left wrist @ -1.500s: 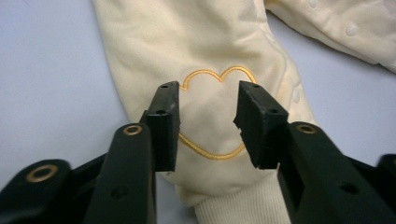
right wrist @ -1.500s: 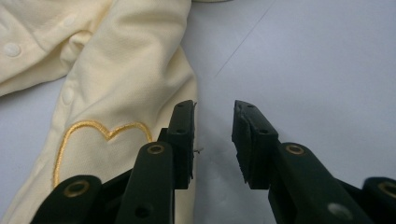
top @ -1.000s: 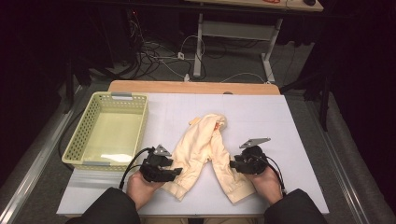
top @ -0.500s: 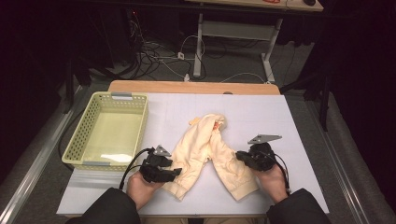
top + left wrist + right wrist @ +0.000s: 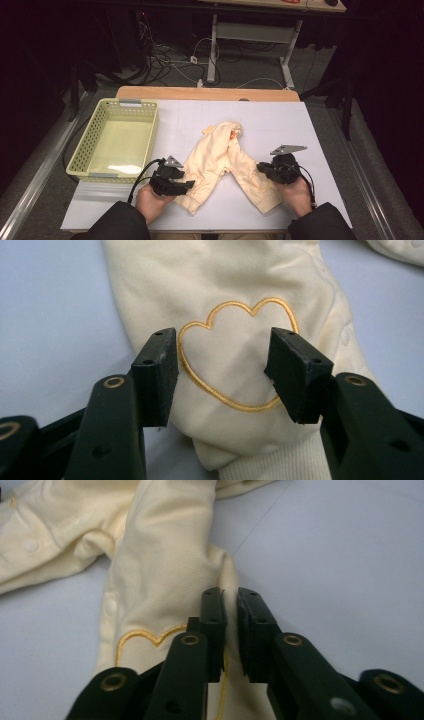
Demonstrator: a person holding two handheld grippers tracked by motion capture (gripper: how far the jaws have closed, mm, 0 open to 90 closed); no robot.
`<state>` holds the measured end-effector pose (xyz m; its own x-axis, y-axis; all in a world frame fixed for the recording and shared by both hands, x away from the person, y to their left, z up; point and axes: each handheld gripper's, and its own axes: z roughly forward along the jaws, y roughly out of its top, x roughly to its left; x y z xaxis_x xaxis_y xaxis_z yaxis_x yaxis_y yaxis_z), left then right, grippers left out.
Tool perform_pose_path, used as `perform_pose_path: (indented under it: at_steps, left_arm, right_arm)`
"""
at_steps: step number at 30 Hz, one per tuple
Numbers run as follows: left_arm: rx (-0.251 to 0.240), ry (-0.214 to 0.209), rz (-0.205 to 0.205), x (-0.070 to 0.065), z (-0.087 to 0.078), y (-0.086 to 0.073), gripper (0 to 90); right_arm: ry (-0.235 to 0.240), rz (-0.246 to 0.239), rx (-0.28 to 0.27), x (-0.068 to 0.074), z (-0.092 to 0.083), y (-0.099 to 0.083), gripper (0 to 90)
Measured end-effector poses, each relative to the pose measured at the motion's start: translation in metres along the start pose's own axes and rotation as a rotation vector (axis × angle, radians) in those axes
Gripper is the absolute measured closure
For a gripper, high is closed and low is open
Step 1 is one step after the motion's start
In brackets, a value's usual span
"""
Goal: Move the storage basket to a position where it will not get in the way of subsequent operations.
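A cream baby garment (image 5: 220, 155) lies spread on the white table (image 5: 310, 125), its two legs splayed toward me. My left gripper (image 5: 187, 184) hovers open at the left leg's cuff. In the left gripper view its pads stand apart on either side of a gold embroidered heart (image 5: 235, 365), not pressing it. My right gripper (image 5: 261, 167) is at the outer edge of the right leg (image 5: 165, 555). Its jaws have just been opening a little from a tighter close. A raised fold of the cream fabric (image 5: 227, 572) is still pinched between them.
A pale yellow-green plastic basket (image 5: 120, 103) stands at the table's left, with nothing inside. The table's wooden far edge (image 5: 207, 93) borders a dark floor with cables and a desk frame. Bare white surface lies right of the garment.
My right gripper has shifted slightly to the right at the right leg's edge. The left gripper and the garment's left leg have kept still.
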<state>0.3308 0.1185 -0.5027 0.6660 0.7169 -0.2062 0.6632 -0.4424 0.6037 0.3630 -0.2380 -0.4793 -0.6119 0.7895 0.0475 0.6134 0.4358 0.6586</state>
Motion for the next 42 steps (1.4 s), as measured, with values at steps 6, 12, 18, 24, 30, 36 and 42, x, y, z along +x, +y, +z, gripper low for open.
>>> perform_pose_path:
  at_steps: [6, 12, 18, 24, 30, 36, 42]
  left_arm:
    - [-0.002, -0.004, 0.0, 0.0, 0.0, 0.0, 44.4]
    - [-0.003, -0.003, 0.0, 0.0, 0.0, 0.0, 44.4]
    - [-0.002, -0.004, 0.0, 0.001, 0.0, 0.0, 44.4]
    - [-0.002, -0.002, 0.001, 0.0, 0.0, 0.0, 44.3]
    - [-0.001, -0.004, 0.0, 0.001, 0.0, 0.0, 43.8]
    - [-0.001, -0.004, 0.0, 0.001, 0.0, 0.0, 43.8]
    - [0.0, -0.004, 0.001, 0.001, 0.001, 0.0, 43.8]
  right_arm:
    - [-0.017, 0.004, -0.032, 0.0, -0.004, 0.0, 70.3]
    - [-0.03, 0.059, -0.065, -0.012, -0.013, -0.003, 74.3]
    - [-0.042, 0.067, 0.01, -0.017, 0.0, -0.005, 75.4]
    - [-0.085, 0.092, 0.033, -0.024, 0.005, -0.007, 73.8]
    - [-0.053, 0.082, 0.08, -0.021, 0.015, -0.007, 72.6]
    - [0.012, 0.075, 0.047, -0.012, 0.012, -0.004, 70.0]
    - [0.045, 0.044, 0.061, -0.001, 0.016, -0.003, 68.0]
